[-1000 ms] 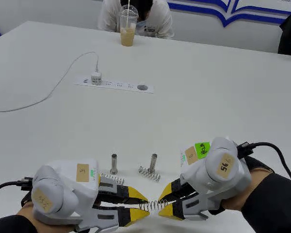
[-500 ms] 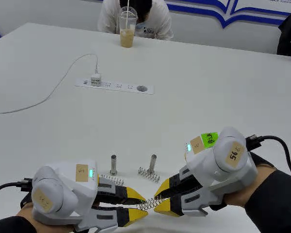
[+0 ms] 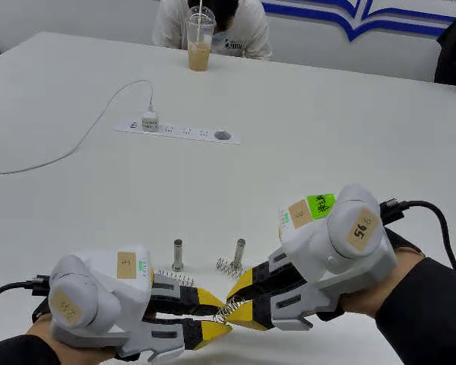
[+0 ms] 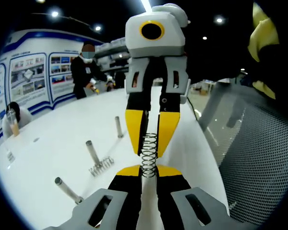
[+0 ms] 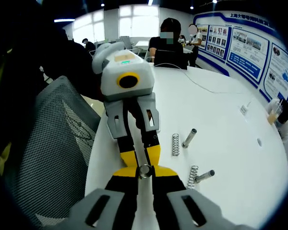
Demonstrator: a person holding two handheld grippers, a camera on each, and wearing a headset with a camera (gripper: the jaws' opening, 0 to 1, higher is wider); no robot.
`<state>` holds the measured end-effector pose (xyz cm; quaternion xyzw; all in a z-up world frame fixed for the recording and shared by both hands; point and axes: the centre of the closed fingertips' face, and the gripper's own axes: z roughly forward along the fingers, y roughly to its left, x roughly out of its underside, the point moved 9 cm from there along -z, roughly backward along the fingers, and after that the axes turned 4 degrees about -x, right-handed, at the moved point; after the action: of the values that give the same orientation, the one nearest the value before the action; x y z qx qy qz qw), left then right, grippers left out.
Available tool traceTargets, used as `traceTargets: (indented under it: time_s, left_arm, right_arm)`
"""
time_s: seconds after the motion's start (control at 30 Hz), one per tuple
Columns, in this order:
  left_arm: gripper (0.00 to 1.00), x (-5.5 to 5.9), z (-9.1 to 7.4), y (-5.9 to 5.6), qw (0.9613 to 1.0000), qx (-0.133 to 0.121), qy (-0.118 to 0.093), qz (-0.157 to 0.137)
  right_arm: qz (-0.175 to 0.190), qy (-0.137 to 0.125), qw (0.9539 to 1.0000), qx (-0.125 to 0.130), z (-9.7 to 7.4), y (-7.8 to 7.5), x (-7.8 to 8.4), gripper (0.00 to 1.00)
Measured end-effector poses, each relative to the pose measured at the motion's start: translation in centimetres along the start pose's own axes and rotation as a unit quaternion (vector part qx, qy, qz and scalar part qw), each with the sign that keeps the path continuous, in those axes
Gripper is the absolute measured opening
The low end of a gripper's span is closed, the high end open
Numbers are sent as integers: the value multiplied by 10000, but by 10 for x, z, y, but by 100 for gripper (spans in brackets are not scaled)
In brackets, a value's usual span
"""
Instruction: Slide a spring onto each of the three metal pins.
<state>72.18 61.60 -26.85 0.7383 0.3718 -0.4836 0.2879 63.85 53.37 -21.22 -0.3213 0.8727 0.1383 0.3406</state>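
Note:
A small coil spring (image 3: 228,309) hangs between my two grippers just above the table. My left gripper (image 3: 225,319) is shut on one end of the spring (image 4: 149,155), and my right gripper (image 3: 234,306) faces it tip to tip, its yellow jaws shut around the other end (image 5: 144,170). Two metal pins (image 3: 178,255) (image 3: 239,252) stand upright just beyond the jaws. The left gripper view has three pins in a row (image 4: 119,127) (image 4: 92,153) (image 4: 67,189). One loose spring (image 3: 228,268) lies at the foot of the right pin, another (image 3: 175,279) by my left gripper.
A white power strip (image 3: 178,132) with a plugged-in charger and cable lies mid-table. A plastic cup of drink (image 3: 200,42) stands at the far edge in front of a seated person. A mesh chair (image 5: 62,139) is at the near side.
My right gripper has moved left along the spring until its jaws meet the left gripper's tips, and its jaws have narrowed onto the spring. The left gripper has stayed put.

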Motion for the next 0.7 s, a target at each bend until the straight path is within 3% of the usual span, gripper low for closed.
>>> traceTargets:
  time_s: [0.7]
  left_arm:
    - [11,-2,8,-1,9999,35,-77,-58]
  right_arm:
    - [-47,-36,10000,30,3,-1,-5,12]
